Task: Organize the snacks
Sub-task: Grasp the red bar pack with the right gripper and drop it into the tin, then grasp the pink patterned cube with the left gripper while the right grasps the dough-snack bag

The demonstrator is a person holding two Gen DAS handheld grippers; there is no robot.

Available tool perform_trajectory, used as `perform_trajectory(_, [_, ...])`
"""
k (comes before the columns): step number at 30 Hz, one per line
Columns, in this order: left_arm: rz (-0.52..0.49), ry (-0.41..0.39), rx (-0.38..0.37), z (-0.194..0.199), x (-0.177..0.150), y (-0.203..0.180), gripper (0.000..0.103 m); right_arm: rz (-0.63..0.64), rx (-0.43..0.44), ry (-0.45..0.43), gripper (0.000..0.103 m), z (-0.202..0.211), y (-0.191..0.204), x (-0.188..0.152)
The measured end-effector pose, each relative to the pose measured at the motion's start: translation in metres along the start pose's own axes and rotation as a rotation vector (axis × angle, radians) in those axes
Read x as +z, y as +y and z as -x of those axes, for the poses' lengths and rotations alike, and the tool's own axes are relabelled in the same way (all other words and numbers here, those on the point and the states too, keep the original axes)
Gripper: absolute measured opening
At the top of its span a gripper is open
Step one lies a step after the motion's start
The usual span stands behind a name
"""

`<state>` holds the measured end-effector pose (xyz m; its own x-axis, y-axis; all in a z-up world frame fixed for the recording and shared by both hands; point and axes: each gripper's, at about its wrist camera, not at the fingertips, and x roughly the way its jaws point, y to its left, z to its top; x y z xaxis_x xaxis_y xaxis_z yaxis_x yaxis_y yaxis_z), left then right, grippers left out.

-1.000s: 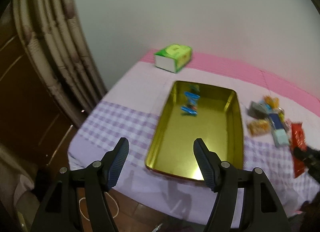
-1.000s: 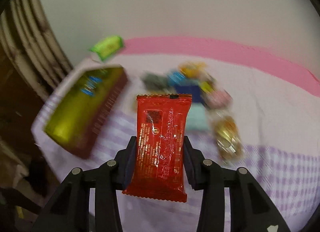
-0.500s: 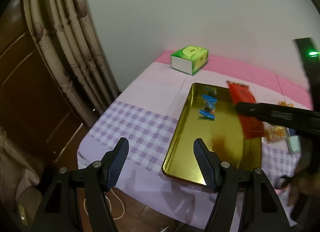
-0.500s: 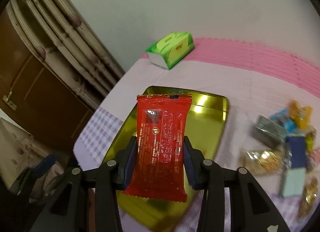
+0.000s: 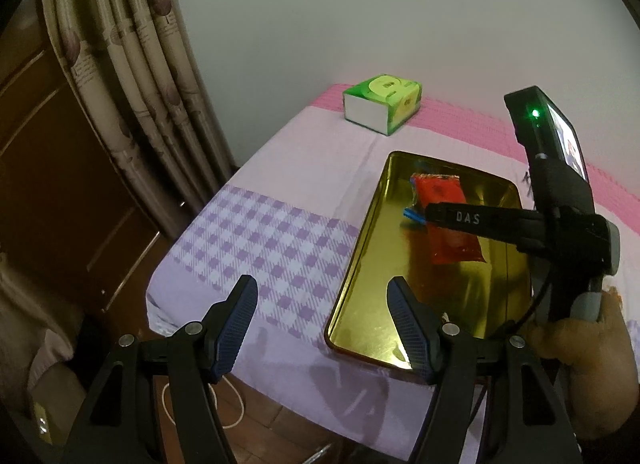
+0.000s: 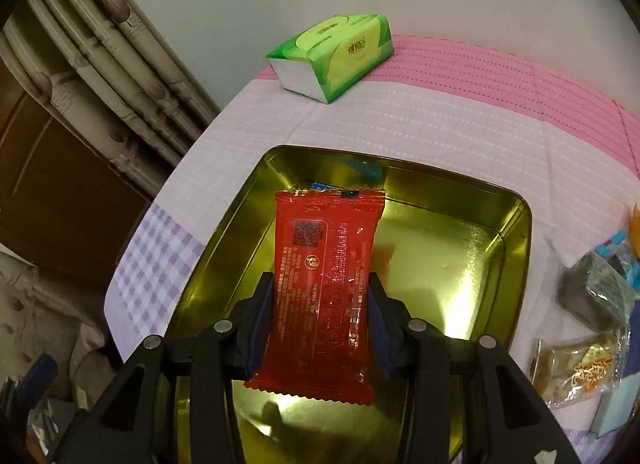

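Red snack pack (image 6: 324, 288): light, crinkly, slick film; right tongs (image 6: 320, 316) pinch long edges, jaws easing apart over gold tray (image 6: 516, 264). Left tongs (image 5: 324, 328) open, empty, tray's 7 o'clock.

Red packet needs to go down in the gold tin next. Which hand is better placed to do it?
Right. The right gripper has the red packet between its opening jaws, directly over the gold tin. The left gripper hangs empty and open over the table's near edge, short of the tin.
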<state>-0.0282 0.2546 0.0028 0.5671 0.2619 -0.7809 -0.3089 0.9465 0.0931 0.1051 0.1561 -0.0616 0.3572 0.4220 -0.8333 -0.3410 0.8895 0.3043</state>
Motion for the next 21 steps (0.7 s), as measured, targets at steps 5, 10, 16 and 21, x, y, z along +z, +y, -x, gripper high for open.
perform_trajectory(5, [-0.009, 0.008, -0.001, -0.001, -0.001, -0.003, 0.068, -0.009, 0.036, -0.042, 0.043, 0.013, -0.005, 0.003])
perform_trajectory(10, [-0.017, 0.002, 0.002, 0.001, -0.002, -0.005, 0.068, -0.028, 0.092, -0.126, 0.050, 0.058, -0.023, -0.017])
perform_trajectory(16, [-0.054, -0.012, -0.002, 0.006, -0.004, -0.014, 0.068, -0.044, -0.126, -0.182, 0.056, 0.130, -0.094, -0.089])
perform_trajectory(21, [-0.085, -0.019, -0.036, 0.012, -0.008, -0.024, 0.068, -0.067, -0.392, -0.133, 0.065, 0.161, -0.166, -0.133])
